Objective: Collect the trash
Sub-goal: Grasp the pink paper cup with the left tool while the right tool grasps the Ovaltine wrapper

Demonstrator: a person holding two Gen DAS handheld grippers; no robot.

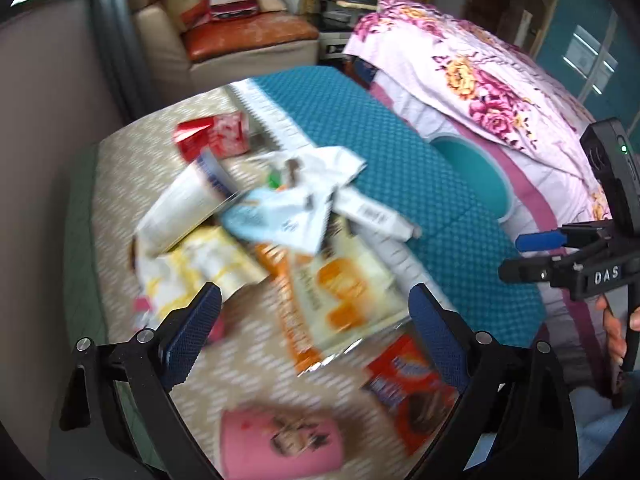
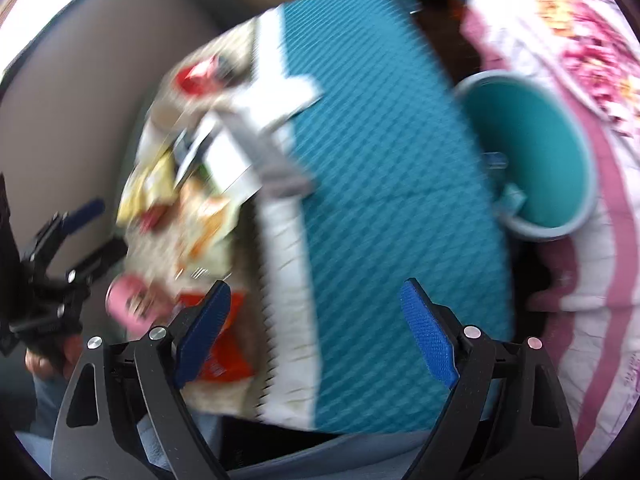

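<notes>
Setting: worktop (image 1: pixel 420 176) under a teal textured cloth with a beige patterned cloth alongside; floral bedding (image 1: pixel 480 80) to the right, cream armchair (image 1: pixel 224 36) behind.
Trash pile: heaped on the beige cloth (image 1: pixel 120 184) on the worktop's left part; both views motion-blurred.
Pile contents: orange-and-white snack bag (image 1: pixel 340 296) in the middle, yellow wrapper (image 1: pixel 192 268) to its left, white cup (image 1: pixel 188 204) lying on its side, light-blue wrapper (image 1: pixel 272 220), crumpled white paper (image 1: pixel 328 164), red carton (image 1: pixel 216 136) at the far end.
Near edge: pink cup (image 1: pixel 280 440) lying on its side; red snack packet (image 1: pixel 412 392) just beside it.
Bin: teal bin (image 2: pixel 536 152) with grey rim, off the worktop's right side, beside the bedding; small scraps visible inside.
Left gripper (image 1: pixel 316 328): fingers spread wide, holding nothing; hovers above the orange-and-white snack bag, contact not determinable.
Right gripper (image 2: pixel 316 336): fingers spread wide, holding nothing; above the teal cloth, between pile and bin.
Cross-view: right gripper visible at the right edge of the left wrist view, held by a hand (image 1: pixel 616 332).
</notes>
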